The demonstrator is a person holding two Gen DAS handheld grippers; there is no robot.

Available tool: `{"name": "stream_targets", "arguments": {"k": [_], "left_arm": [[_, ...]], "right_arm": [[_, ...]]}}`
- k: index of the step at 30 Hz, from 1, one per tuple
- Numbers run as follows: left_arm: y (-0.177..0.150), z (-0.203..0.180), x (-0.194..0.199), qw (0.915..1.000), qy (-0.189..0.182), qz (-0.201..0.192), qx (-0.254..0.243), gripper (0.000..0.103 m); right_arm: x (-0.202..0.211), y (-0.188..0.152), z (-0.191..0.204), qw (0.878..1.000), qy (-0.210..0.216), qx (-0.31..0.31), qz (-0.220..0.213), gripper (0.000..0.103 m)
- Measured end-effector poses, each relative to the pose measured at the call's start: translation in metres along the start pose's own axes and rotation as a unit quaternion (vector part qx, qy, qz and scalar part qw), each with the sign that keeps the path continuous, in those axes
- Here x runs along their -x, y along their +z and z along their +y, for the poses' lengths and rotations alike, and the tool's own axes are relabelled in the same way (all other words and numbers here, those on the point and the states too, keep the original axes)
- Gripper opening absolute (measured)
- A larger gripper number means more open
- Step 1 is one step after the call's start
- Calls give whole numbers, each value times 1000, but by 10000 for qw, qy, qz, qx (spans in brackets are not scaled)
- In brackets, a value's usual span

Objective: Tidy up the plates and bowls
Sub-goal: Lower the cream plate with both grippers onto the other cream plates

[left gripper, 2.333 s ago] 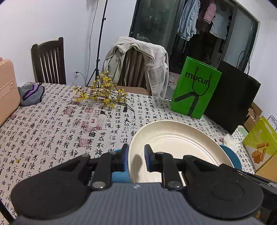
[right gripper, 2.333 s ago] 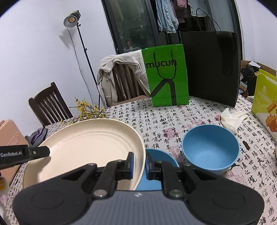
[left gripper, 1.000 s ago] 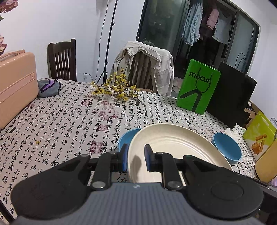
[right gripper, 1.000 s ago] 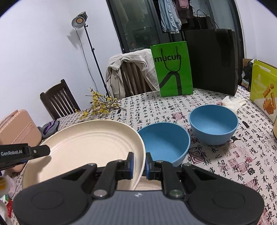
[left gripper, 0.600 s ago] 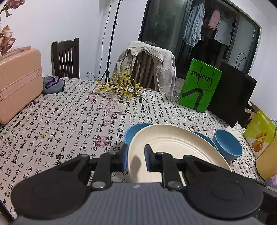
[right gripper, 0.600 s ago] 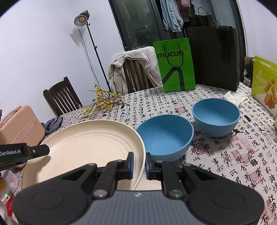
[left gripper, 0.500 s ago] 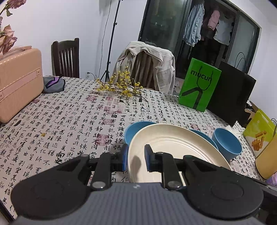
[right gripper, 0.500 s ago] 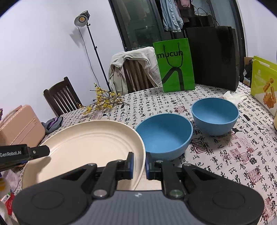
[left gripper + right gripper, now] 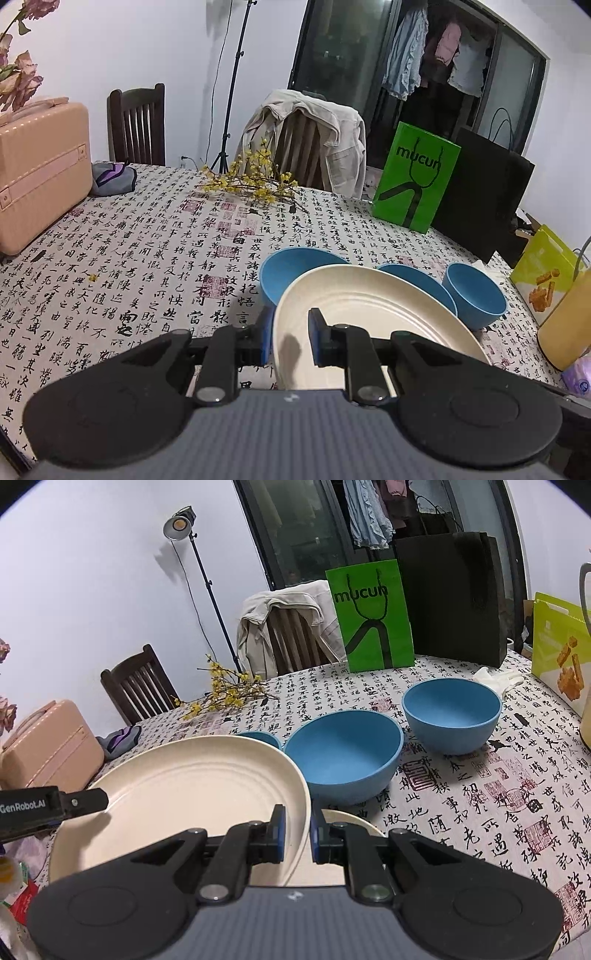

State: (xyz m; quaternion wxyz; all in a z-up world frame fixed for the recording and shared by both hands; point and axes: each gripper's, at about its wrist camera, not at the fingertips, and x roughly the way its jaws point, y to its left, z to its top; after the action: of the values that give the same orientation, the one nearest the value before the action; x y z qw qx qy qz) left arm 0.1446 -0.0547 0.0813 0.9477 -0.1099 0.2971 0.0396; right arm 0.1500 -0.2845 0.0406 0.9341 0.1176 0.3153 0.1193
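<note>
Two hand-held grippers, left (image 9: 290,341) and right (image 9: 296,829), angled downward, clamp the cream plate (image 9: 192,797).

- Cream plate (image 9: 192,786) — carried back toward the near edge of the desk (image 9: 147,258), away from the green bag (image 9: 415,181).
- Blue bowls (image 9: 343,753) — once partly hidden behind the plate, now fully exposed beyond its rim.
- A second cream plate (image 9: 351,823) — newly visible beneath the carried one.

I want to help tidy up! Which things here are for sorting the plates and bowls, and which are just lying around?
For the job:
- cream plate, gripped by both the left gripper and right gripper
- second cream plate underneath
- three blue bowls

Just lying about:
- green bag
- black bag
- yellow flowers
- pink case
</note>
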Motion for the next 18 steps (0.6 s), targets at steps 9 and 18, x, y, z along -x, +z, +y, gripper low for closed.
{"name": "stream_targets", "arguments": {"k": [9,18], "left_arm": [[-11,0,11,10000,-65,-62,-28,19],[-23,5,6,9999,-135,5,35,19]], "right_arm": [[6,-15,-7,9998,145,-95,-25,13],[7,-28,-10,9999,120,-37,-24,13]]}}
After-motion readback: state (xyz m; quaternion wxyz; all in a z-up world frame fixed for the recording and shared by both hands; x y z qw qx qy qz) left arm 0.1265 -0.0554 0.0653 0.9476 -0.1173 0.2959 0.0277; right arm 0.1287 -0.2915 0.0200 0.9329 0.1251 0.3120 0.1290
